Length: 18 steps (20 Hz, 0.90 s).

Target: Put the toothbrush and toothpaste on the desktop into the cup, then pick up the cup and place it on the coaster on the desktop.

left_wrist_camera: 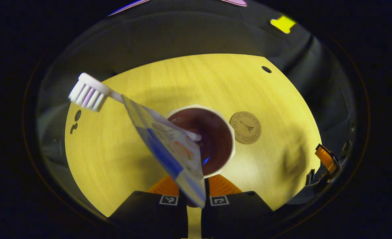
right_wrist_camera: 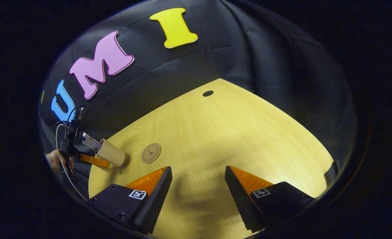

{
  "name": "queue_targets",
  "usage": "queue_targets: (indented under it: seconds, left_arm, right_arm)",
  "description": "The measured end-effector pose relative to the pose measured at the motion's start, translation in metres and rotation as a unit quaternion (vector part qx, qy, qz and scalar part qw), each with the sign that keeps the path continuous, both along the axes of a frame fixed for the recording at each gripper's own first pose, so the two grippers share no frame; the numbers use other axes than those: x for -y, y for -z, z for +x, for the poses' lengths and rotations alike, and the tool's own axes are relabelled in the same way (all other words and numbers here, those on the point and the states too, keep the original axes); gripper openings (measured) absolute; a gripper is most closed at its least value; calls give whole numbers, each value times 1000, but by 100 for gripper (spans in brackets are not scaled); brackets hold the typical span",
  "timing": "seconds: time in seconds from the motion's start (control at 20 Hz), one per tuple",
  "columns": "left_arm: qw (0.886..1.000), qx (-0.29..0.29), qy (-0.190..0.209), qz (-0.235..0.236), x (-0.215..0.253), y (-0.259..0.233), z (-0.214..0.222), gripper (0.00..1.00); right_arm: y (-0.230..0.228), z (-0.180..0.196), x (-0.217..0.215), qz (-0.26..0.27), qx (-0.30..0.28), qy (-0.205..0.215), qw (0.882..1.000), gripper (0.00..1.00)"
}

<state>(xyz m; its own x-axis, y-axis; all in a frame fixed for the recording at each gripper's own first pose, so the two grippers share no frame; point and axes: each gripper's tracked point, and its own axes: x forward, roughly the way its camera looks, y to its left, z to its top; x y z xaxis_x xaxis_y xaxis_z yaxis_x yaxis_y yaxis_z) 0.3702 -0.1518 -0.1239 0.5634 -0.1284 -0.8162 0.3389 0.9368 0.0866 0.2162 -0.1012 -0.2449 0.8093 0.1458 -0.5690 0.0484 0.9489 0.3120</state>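
Yellow wooden desktop [right_wrist_camera: 232,132], black cloth wall [right_wrist_camera: 265,49]

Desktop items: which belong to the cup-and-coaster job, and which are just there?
Job:
- toothpaste, in the left gripper, over the cup
- toothbrush, in the cup
- cup
- coaster

Just there:
- round hole in the desktop

Square coded tags [right_wrist_camera: 138,194] on dark mounts
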Motion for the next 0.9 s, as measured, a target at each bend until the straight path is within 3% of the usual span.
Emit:
queue_targets:
  seconds: [0.3, 0.35, 0.45, 0.9]
  left_arm:
    - [998, -9, 63, 26, 64, 8, 12, 20]
    - [997, -11, 71, 30, 71, 11, 15, 15]
    - [996, -15, 83, 39, 86, 17, 19, 20]
    - [992, -30, 101, 66, 114, 33, 21, 22]
  right_arm:
    - [-5, -14, 38, 0, 3, 44, 999, 98]
    - [-5, -18, 46, 1, 2, 53, 999, 98]
    - [-4, -26, 62, -1, 1, 72, 997, 98]
    - [0, -47, 99, 4, -4, 115, 993, 98]
